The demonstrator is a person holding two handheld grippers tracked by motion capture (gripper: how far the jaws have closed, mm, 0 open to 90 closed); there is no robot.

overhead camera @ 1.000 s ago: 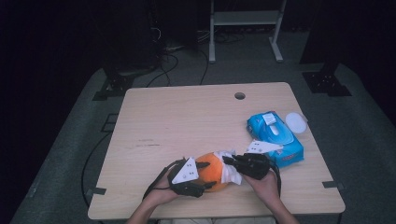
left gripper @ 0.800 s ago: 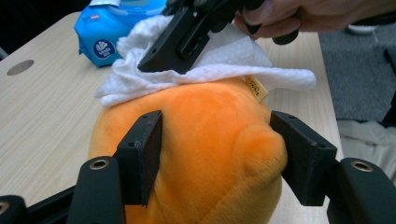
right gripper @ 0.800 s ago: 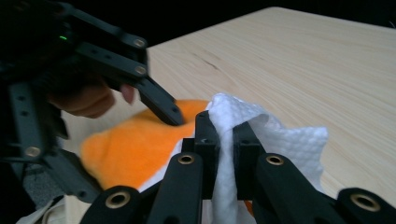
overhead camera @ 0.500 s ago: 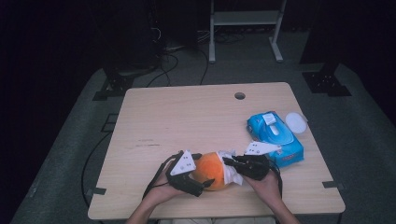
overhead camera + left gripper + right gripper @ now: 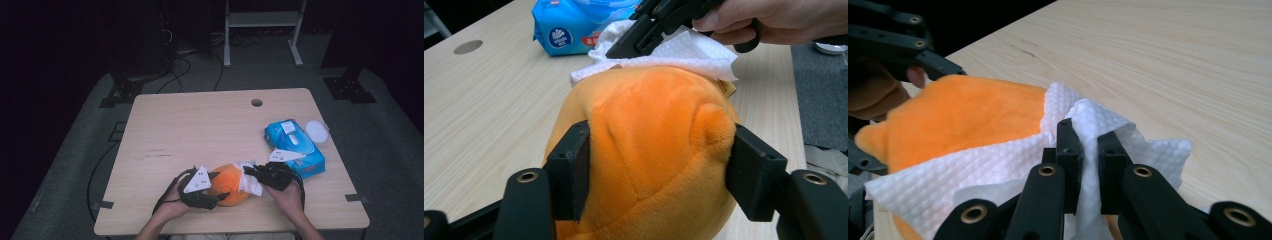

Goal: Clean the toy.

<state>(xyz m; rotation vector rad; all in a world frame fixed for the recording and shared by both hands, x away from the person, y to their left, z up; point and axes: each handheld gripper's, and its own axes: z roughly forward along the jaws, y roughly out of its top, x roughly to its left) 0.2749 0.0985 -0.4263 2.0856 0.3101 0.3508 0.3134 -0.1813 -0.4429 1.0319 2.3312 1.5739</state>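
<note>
An orange plush toy (image 5: 231, 185) is seen lying on the wooden table (image 5: 200, 130), close to the edge where the person sits. It is squeezed from both sides by the left gripper (image 5: 659, 165), and its soft fur is pushed in a little where the two black jaws press on it. These jaws have just been closing, with the toy between them. In the high view the left gripper (image 5: 212, 187) is found on the left side of the toy, held in the person's left hand (image 5: 170, 207).

A white paper wipe (image 5: 998, 165) is laid over the top of the toy. A fold of it is pinched tight by the right gripper (image 5: 1089, 150), whose jaws are pressed almost together with only the thin paper between them. In the high view the right gripper (image 5: 252, 172) is found just to the right of the toy, touching the wipe (image 5: 248, 182).

A blue pack of wipes (image 5: 295, 147) is seen to the right of the toy and a bit farther back, and a small white round lid (image 5: 317, 131) is seen just beyond that pack
</note>
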